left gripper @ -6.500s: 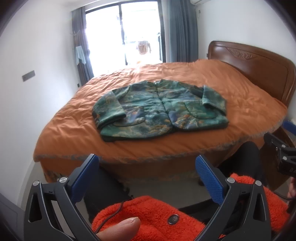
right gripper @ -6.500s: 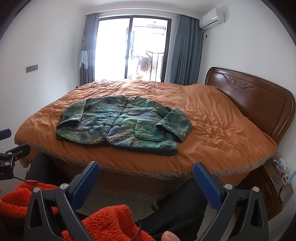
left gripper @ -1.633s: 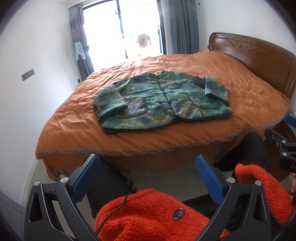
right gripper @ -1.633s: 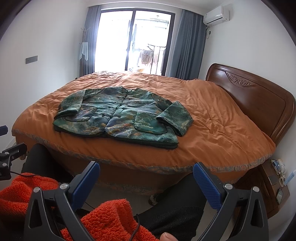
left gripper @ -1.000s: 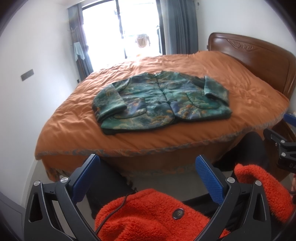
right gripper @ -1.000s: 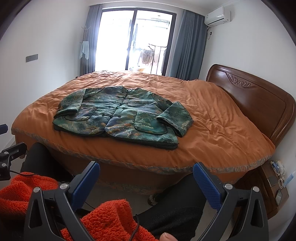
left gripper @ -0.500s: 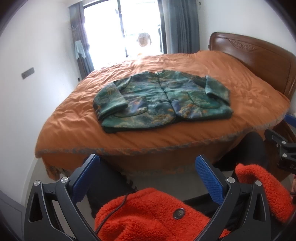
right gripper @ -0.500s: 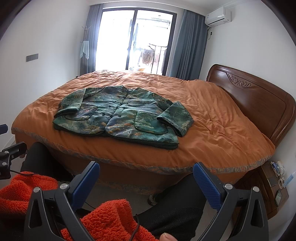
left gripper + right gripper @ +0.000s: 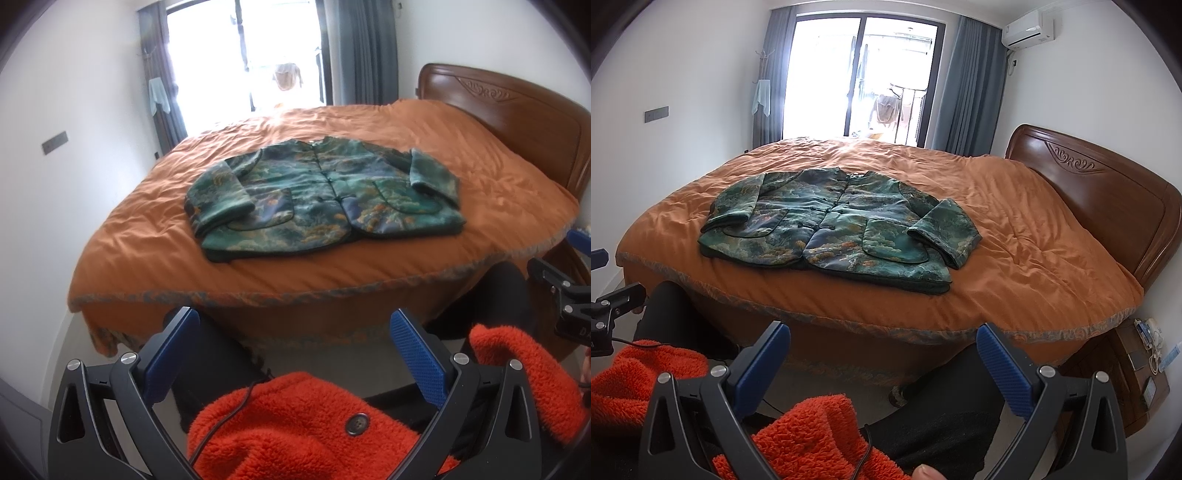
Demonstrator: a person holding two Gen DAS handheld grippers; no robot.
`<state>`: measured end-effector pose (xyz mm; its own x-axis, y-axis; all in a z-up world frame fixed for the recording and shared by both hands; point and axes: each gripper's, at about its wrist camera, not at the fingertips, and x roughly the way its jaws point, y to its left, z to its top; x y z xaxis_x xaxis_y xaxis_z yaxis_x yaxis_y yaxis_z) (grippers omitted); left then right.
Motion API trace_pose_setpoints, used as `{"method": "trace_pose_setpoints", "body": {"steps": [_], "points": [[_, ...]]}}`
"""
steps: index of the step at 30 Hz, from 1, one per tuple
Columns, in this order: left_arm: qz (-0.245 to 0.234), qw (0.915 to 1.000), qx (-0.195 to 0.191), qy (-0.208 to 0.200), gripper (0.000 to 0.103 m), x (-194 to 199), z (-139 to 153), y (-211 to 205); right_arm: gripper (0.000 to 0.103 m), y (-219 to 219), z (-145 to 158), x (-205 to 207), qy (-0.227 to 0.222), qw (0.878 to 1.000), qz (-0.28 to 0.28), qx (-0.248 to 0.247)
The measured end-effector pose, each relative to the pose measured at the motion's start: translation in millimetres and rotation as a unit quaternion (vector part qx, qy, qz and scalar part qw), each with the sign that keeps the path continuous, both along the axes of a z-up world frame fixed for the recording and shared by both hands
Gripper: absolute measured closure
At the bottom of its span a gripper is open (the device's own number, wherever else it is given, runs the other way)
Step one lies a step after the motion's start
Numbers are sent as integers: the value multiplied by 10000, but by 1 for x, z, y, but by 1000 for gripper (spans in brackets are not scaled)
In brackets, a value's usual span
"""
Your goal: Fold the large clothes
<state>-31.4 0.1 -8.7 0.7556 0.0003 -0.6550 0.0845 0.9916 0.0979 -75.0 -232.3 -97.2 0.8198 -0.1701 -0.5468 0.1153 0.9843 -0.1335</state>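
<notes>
A green patterned jacket [image 9: 321, 195] lies flat and buttoned on the orange bedspread [image 9: 155, 258], sleeves folded in over the front. It also shows in the right wrist view [image 9: 834, 229]. My left gripper [image 9: 295, 354] is open and empty, held low in front of the bed's near edge, well short of the jacket. My right gripper [image 9: 882, 362] is also open and empty, in front of the bed's near edge [image 9: 886, 325].
A wooden headboard [image 9: 1108, 184] stands at the right, a bedside table [image 9: 1137, 362] below it. White walls close in on the left. The person's orange fleece sleeves [image 9: 303, 424] and dark trousers [image 9: 945, 417] fill the foreground. A window [image 9: 857, 77] is behind the bed.
Both views shift only slightly; the jacket lies as before and both grippers stay open.
</notes>
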Motion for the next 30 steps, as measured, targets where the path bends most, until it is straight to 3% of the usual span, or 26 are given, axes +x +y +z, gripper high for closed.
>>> {"method": "trace_pose_setpoints", "body": {"steps": [22,30], "points": [[-26,10000,68,-5,0,-1,-7,-6,0,7,6,1,111,9999,103,-21],[-254,9989,-79,-386,0,4,7,5,0,14,7,21,331,9972,621,251]]}}
